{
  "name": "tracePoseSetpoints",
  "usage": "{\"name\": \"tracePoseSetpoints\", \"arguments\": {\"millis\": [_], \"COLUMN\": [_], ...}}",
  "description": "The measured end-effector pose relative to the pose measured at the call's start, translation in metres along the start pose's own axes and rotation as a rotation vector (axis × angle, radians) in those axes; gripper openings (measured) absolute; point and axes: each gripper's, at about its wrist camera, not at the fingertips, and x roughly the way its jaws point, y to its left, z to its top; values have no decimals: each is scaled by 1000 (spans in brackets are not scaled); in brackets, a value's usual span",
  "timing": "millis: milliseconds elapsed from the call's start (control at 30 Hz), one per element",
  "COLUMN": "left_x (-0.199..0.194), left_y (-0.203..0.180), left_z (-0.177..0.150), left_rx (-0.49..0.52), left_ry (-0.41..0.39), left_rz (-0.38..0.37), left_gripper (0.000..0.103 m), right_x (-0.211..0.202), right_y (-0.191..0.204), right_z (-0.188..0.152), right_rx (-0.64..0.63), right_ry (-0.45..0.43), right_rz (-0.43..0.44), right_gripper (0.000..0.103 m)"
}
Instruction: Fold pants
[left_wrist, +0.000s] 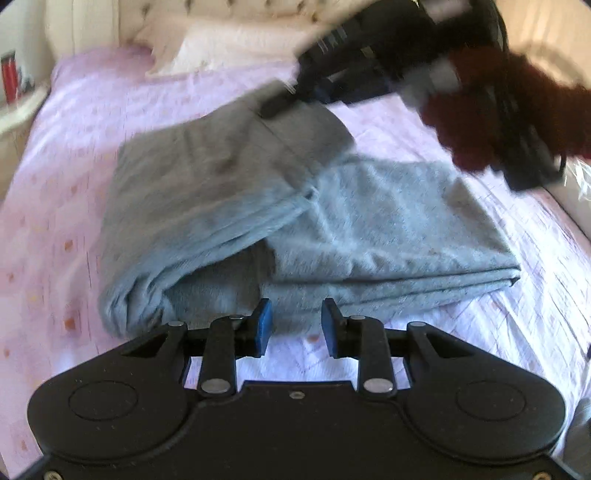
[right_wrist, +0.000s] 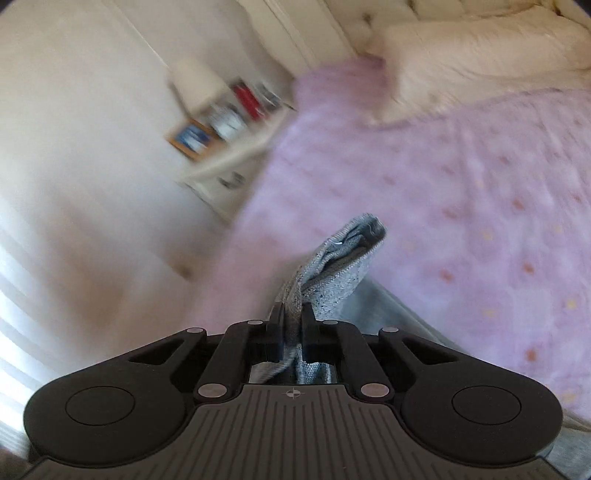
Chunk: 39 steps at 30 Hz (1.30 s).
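Grey knit pants (left_wrist: 295, 221), partly folded, lie on pink-lilac patterned bedspread (left_wrist: 92, 147), long axis running roughly L-R across the left wrist view. One layer is lifted up toward the far side, w/ its edge pinched in the right gripper (left_wrist: 280, 105). In the right wrist view, right gripper (right_wrist: 293, 332) is clenched on a bunched grey fabric end that sticks up & fwd. Left gripper (left_wrist: 295, 328) hangs released, jaws apart, just beside the near folded edge. Cream pillows (left_wrist: 229, 44) sit at the headboard end.
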Motion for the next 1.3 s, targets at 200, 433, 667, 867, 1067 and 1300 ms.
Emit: {"name": "tracePoseSetpoints", "arguments": {"millis": [200, 433, 667, 867, 1067, 1300], "left_x": [0, 18, 27, 24, 19, -7], "left_y": [-24, -12, -7, -7, -12, 5], "left_z": [14, 21, 1, -15, -21, -20], "left_rx": [111, 30, 87, 121, 213, 215], "left_ry": [-102, -106, -56, -34, -25, -4], "left_rz": [13, 123, 176, 170, 146, 42], "left_gripper": [49, 60, 62, 62, 62, 61], "right_x": [-14, -57, -112, -114, -100, -105], "right_y": [25, 18, -35, -87, -96, -84], "right_z": [21, 14, -33, -101, -128, -121], "right_rx": [19, 63, 176, 308, 257, 119], "right_ry": [-50, -110, -122, -31, 14, -19], "right_rz": [78, 20, -201, -386, -442, -474], "right_gripper": [8, 8, 8, 8, 7, 7]}}
